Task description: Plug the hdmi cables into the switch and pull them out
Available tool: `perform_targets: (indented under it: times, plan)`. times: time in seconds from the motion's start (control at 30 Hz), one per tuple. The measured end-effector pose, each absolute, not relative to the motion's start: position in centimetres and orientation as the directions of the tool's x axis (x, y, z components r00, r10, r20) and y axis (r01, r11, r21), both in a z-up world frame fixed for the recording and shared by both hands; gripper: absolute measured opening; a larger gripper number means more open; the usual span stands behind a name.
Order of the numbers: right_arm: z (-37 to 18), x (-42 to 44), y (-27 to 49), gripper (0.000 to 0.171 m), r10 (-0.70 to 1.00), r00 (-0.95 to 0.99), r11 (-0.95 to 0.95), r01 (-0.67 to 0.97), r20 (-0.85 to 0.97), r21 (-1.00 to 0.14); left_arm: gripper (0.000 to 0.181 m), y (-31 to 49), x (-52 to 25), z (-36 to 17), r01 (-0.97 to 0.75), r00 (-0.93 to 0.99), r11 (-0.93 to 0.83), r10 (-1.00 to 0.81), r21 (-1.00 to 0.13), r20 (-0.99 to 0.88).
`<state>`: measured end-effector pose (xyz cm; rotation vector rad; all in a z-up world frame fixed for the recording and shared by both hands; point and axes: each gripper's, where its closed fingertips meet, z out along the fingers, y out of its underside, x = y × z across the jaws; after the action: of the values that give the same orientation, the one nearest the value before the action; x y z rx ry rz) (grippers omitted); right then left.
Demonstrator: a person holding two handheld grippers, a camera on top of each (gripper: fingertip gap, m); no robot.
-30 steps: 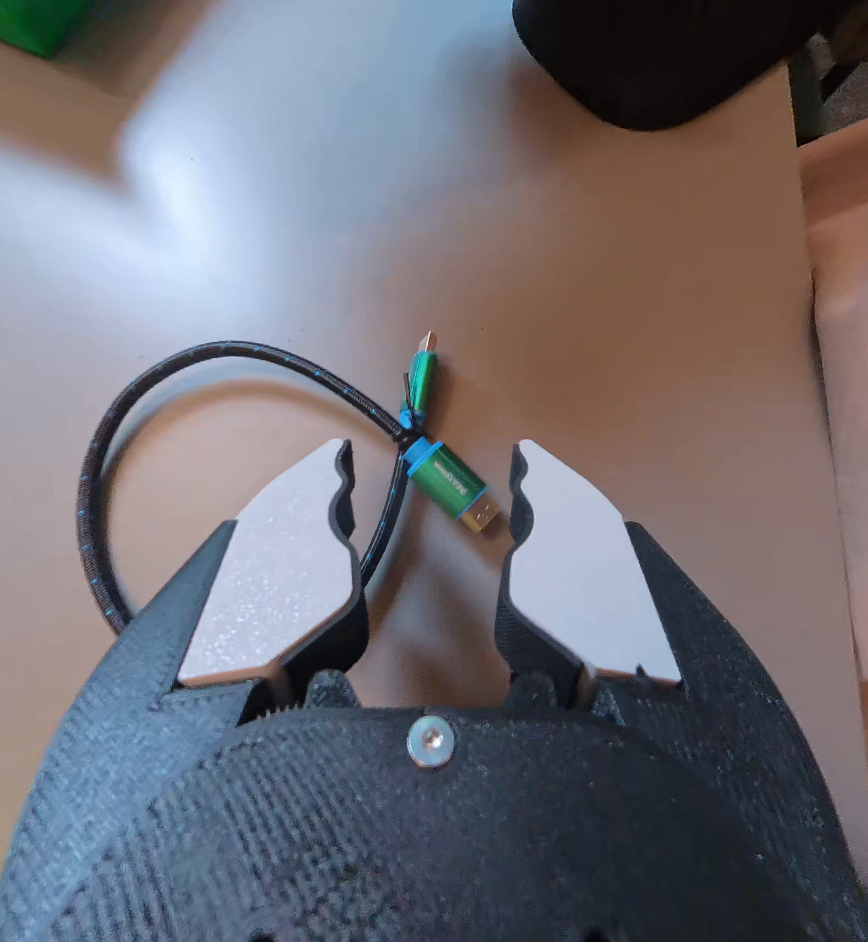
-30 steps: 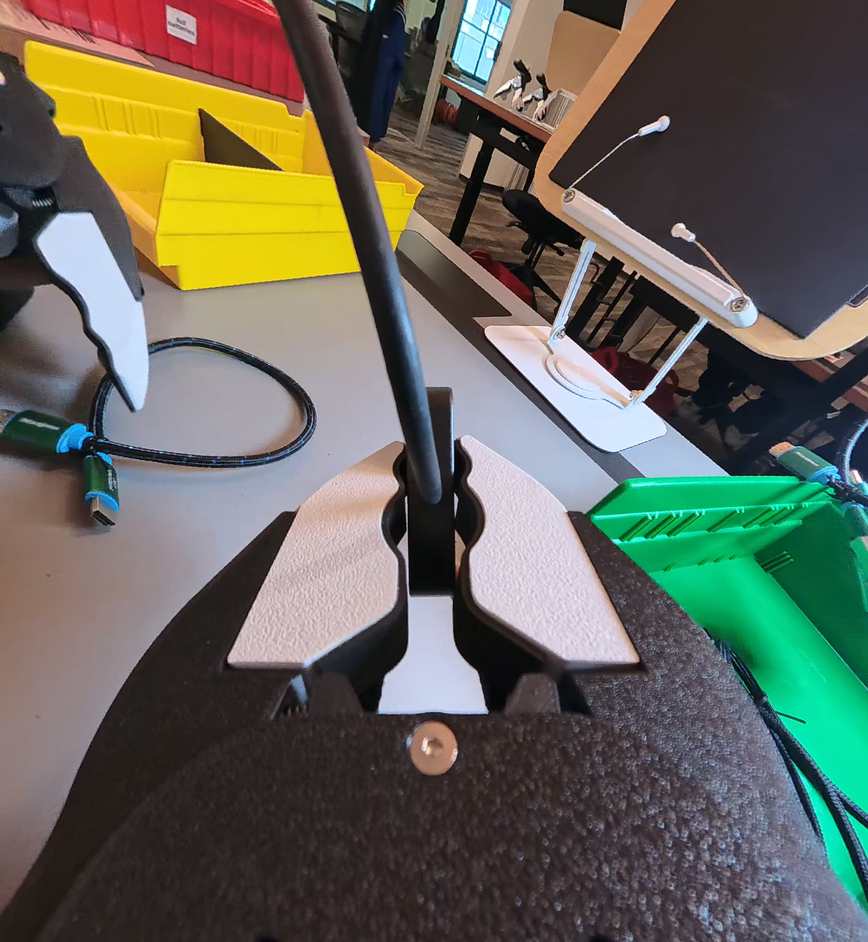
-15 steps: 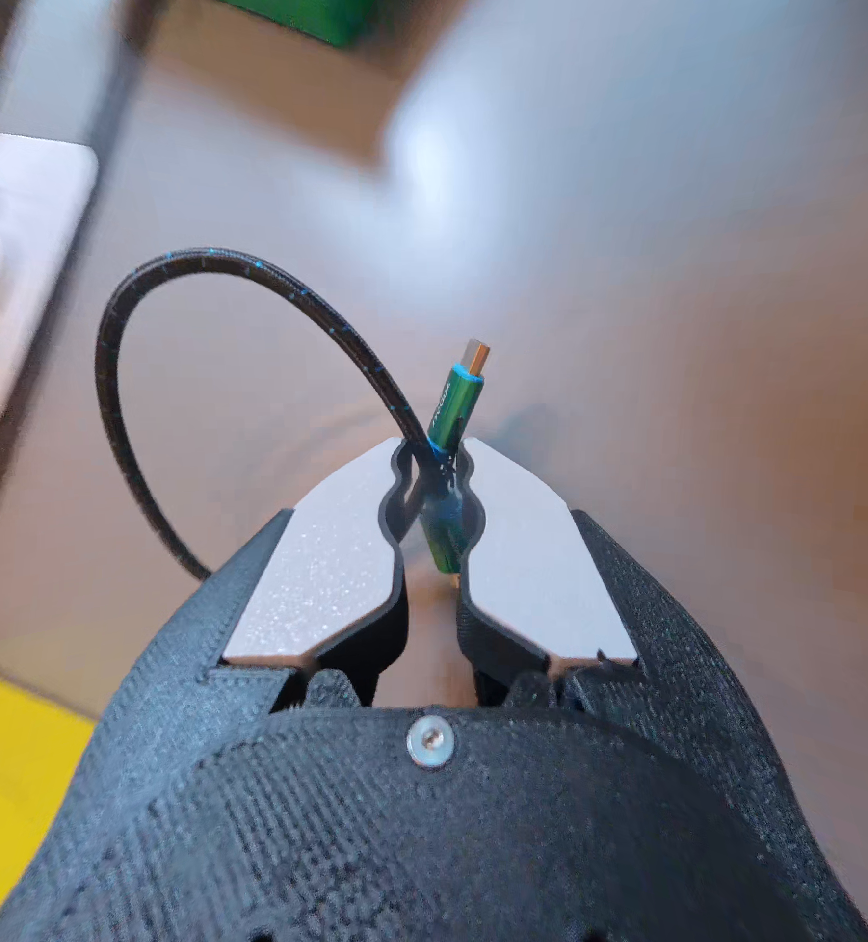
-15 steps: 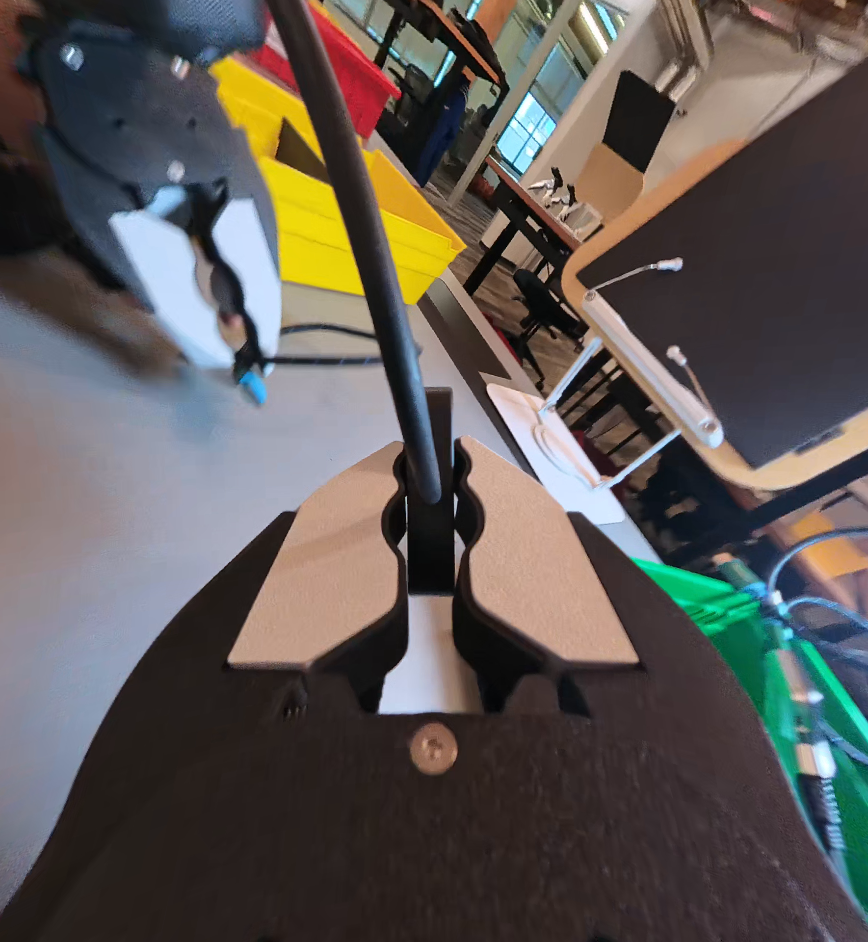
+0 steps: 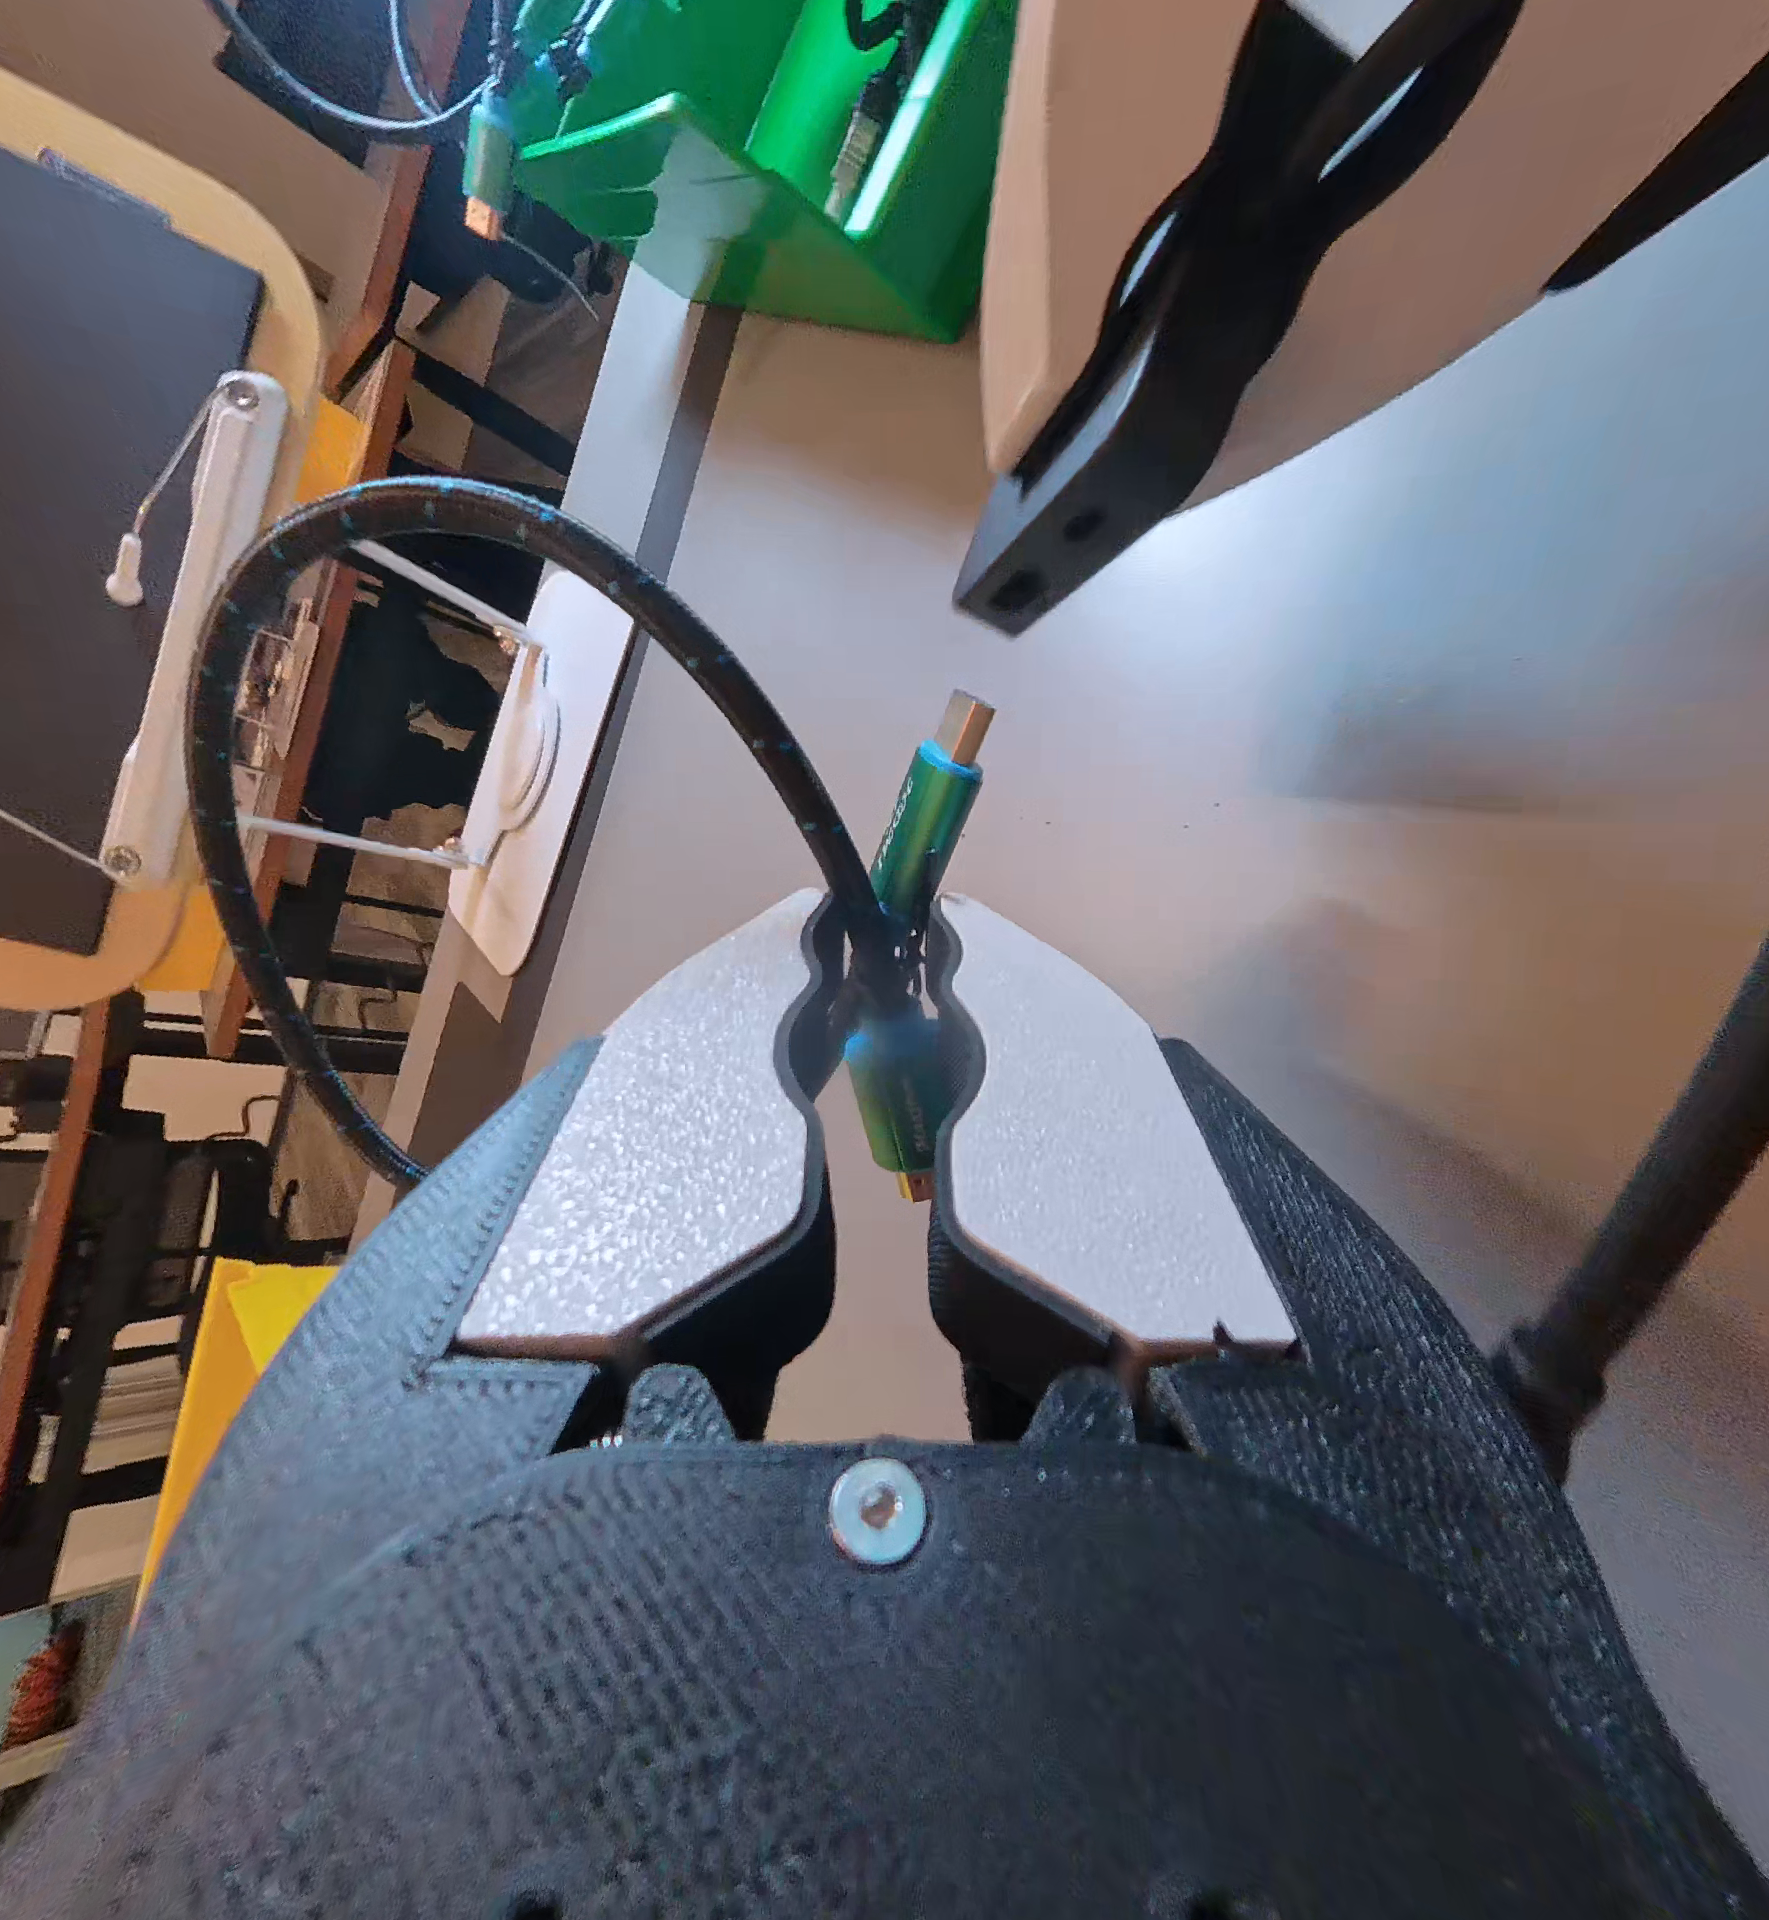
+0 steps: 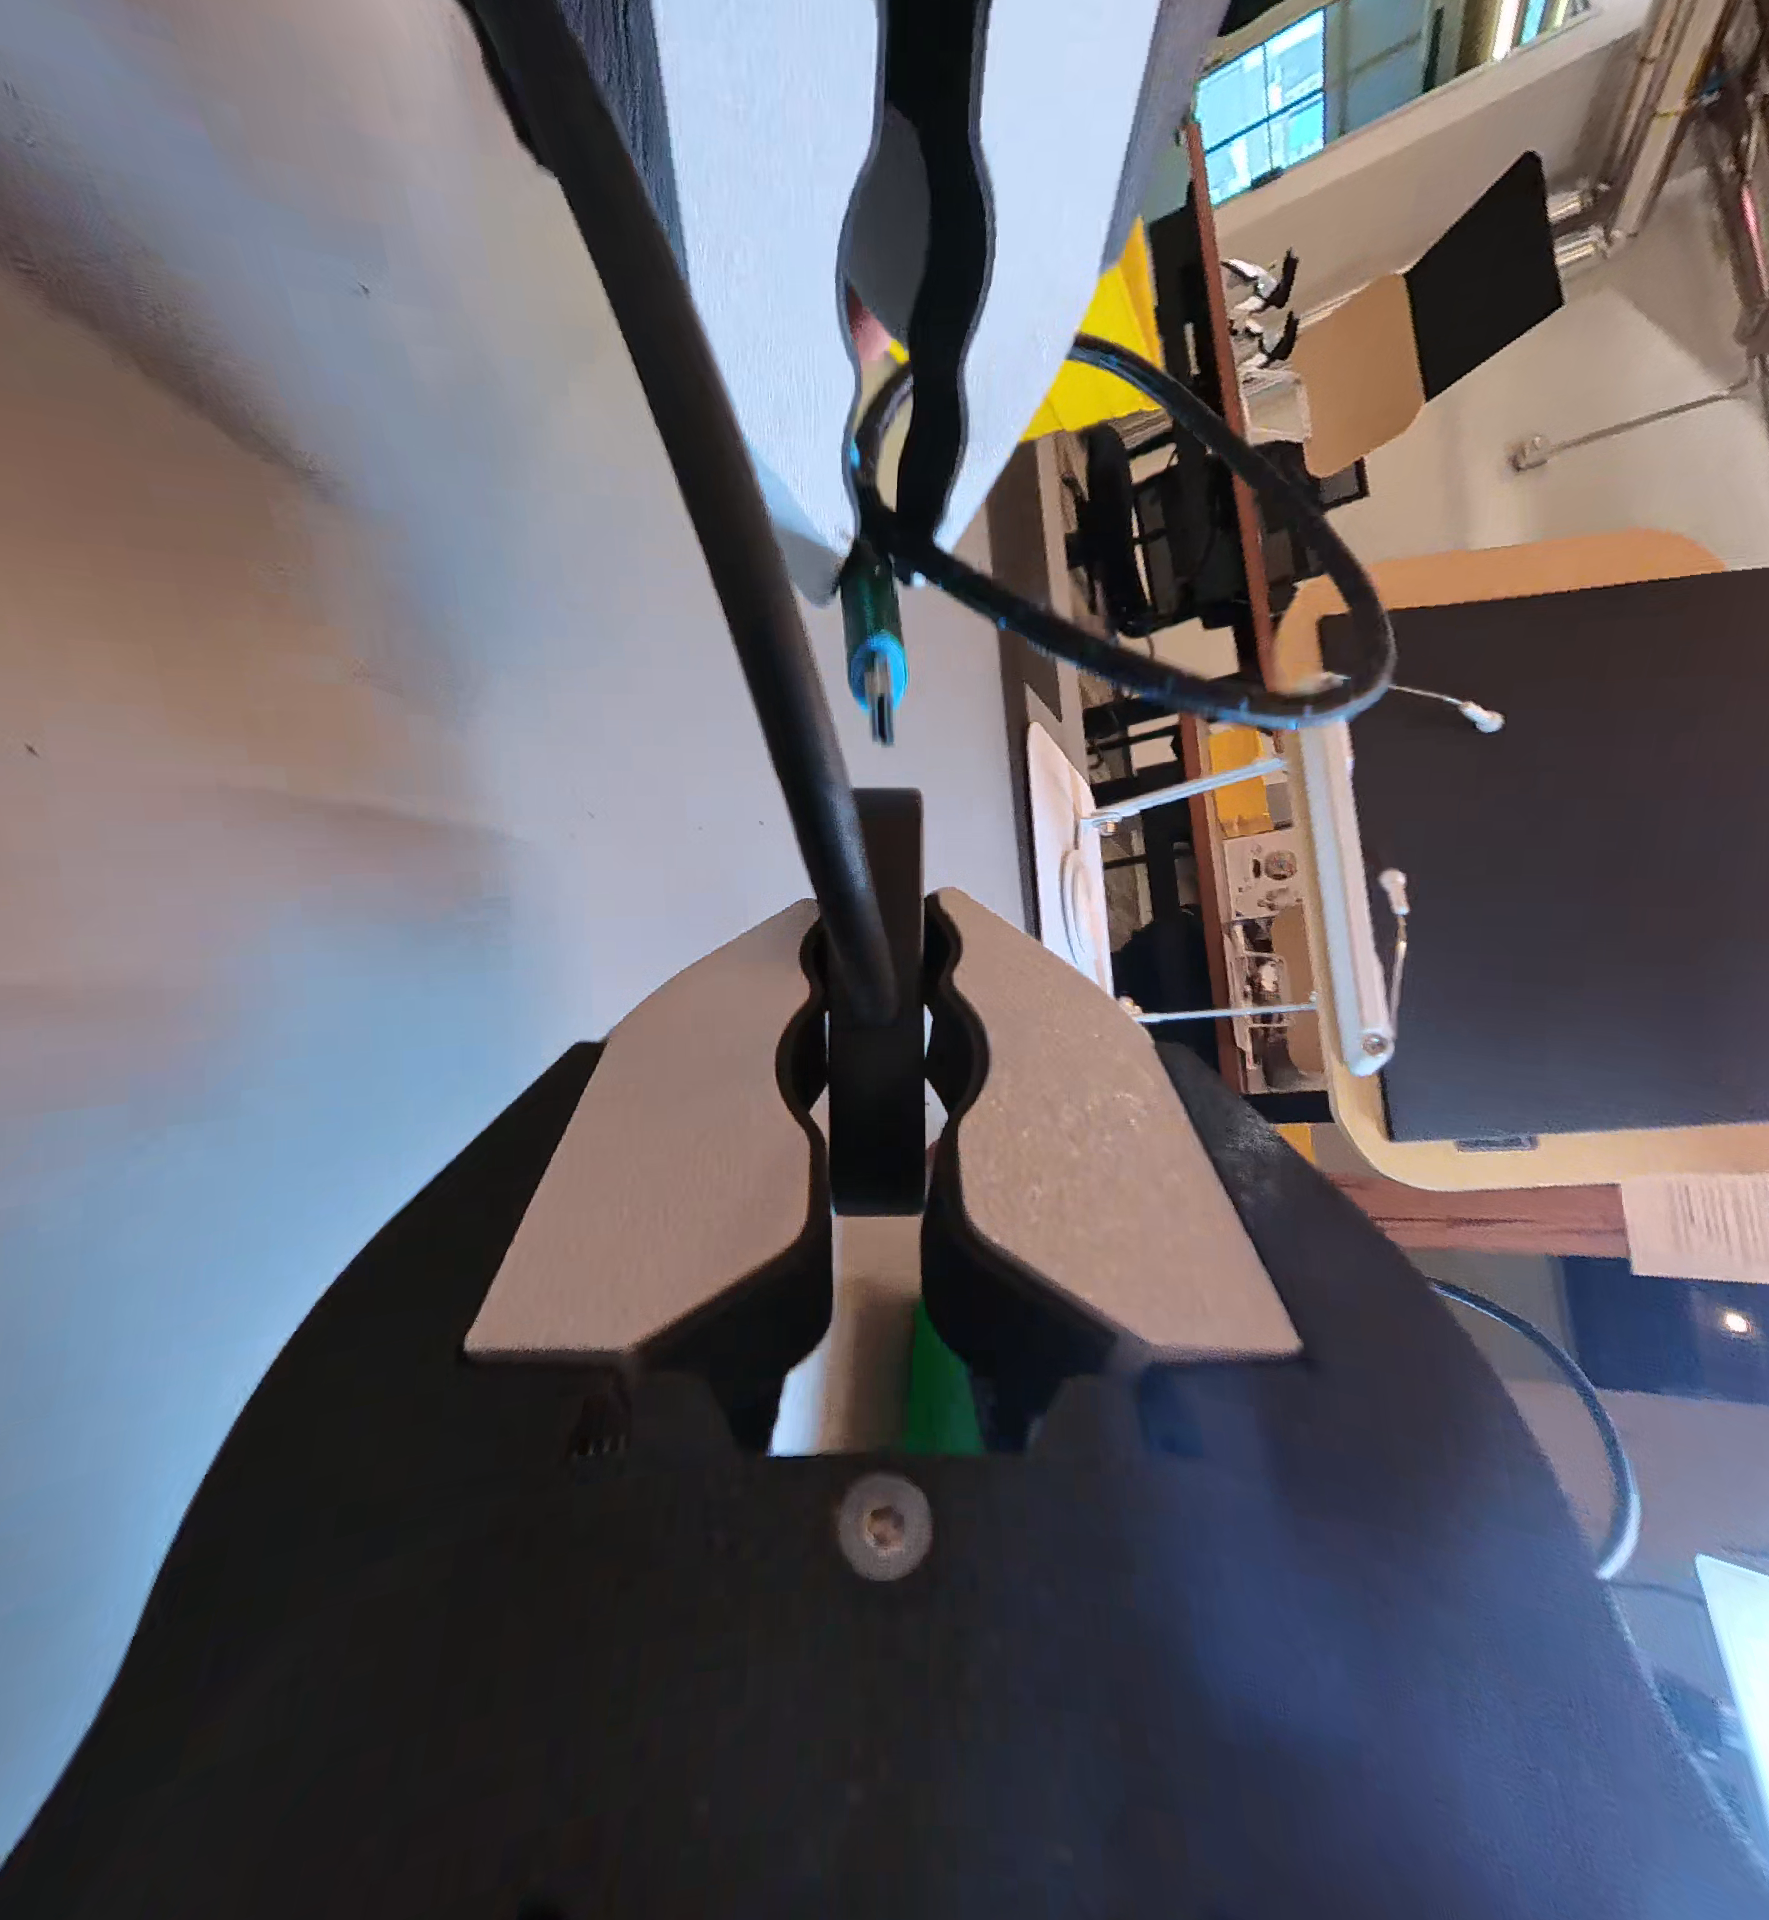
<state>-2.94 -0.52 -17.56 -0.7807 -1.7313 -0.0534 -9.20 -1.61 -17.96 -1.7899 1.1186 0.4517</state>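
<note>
In the left wrist view the left gripper (image 5: 885, 940) is clamped on a short braided HDMI cable (image 5: 236, 831) where its two green plugs cross; one green plug (image 5: 927, 805) sticks forward past the fingertips with its gold tip out, the other plug (image 5: 895, 1117) points back between the pale finger pads (image 5: 672, 1143); the cable loops out to the left above the grey table (image 5: 1275, 935); ahead and above, the right gripper (image 5: 1171, 343) holds the black switch (image 5: 1056, 530), whose end shows two ports; a green bin (image 5: 755, 208) sits beyond at the table edge

In the right wrist view the right gripper (image 6: 872, 935) is closed on the flat black switch (image 6: 875, 1101), with a thick black cord (image 6: 734, 520) running up from it; the left gripper (image 6: 911, 312) hangs just ahead, its green plug (image 6: 872, 644) pointing down toward the switch's top edge, close but apart; the braided loop (image 6: 1275, 582) swings off to the right
</note>
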Motion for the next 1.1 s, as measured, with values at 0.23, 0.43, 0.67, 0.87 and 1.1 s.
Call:
perform_targets:
  times: [0.23,0.43,0.67,0.87,1.1]
  plan:
    - [-18.5,-3.6,-1.2,0.014,0.51,-0.123,0.75,0.548,0.851,-0.371,0.016,-1.9,-8.3,-19.1,-0.855,0.494,-0.146,-0.525,-0.498,-0.693]
    - [-19.9,-3.8,-2.0,0.014,0.475,-0.208,0.771,0.566,0.855,-0.291,0.016,-2.7,-8.2,-21.0,-0.818,0.549,-0.254,-0.613,-0.516,-0.568]
    - [-20.4,-3.6,-1.8,0.014,0.505,-0.217,0.743,0.602,0.835,-0.293,0.015,-3.4,-7.6,-20.5,-0.756,0.617,-0.322,-0.642,-0.569,-0.456]
    - [-20.2,-4.0,-3.5,0.014,0.6,-0.225,0.739,0.524,0.768,-0.424,0.014,-3.8,-8.2,-21.5,-0.799,0.585,-0.372,-0.662,-0.472,-0.469]
    - [-19.8,-4.1,-5.2,0.014,0.66,-0.258,0.733,0.427,0.706,-0.529,0.014,-4.5,-7.6,-21.8,-0.794,0.581,-0.375,-0.698,-0.478,-0.419]
